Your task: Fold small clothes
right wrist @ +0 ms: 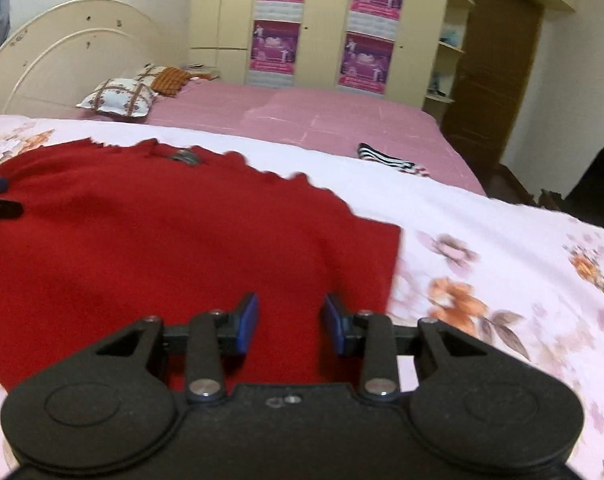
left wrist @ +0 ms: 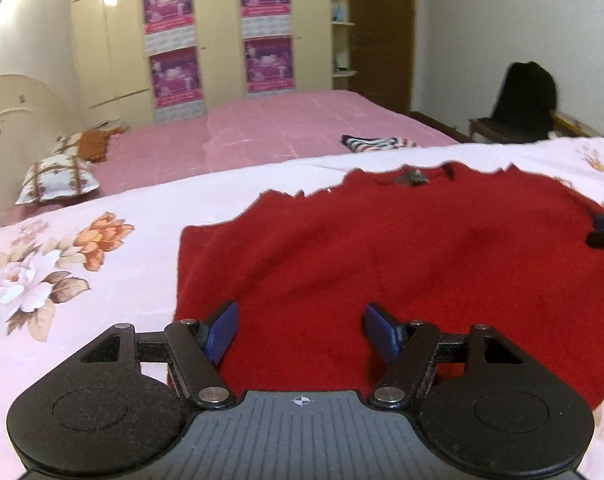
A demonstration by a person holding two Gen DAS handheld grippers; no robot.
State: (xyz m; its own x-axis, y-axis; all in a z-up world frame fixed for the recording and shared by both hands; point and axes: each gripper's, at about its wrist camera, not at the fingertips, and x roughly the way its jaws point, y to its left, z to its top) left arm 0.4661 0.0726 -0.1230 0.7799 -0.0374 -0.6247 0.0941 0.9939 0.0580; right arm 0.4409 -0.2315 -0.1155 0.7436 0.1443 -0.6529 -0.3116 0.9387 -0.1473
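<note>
A red sweater [left wrist: 381, 248] lies flat on a pale floral sheet [left wrist: 82, 256], its collar and grey label [left wrist: 411, 178] at the far side. My left gripper [left wrist: 300, 312] hovers over the sweater's near left part, open wide, with nothing between its blue pads [left wrist: 222, 336]. In the right wrist view the same sweater [right wrist: 162, 240] fills the left half. My right gripper [right wrist: 290, 304] sits over its near right part, close to the side edge. Its jaws stand narrower than the left's, still apart, with flat fabric below. Each gripper shows at the edge of the other's view.
Beyond the floral sheet [right wrist: 501, 280] is a pink bedspread [left wrist: 262, 128] with a striped garment [left wrist: 377, 144] on it. Pillows [left wrist: 58, 180] lie by the headboard at far left. A wardrobe with posters stands behind. A chair draped in black [left wrist: 525, 96] stands at far right.
</note>
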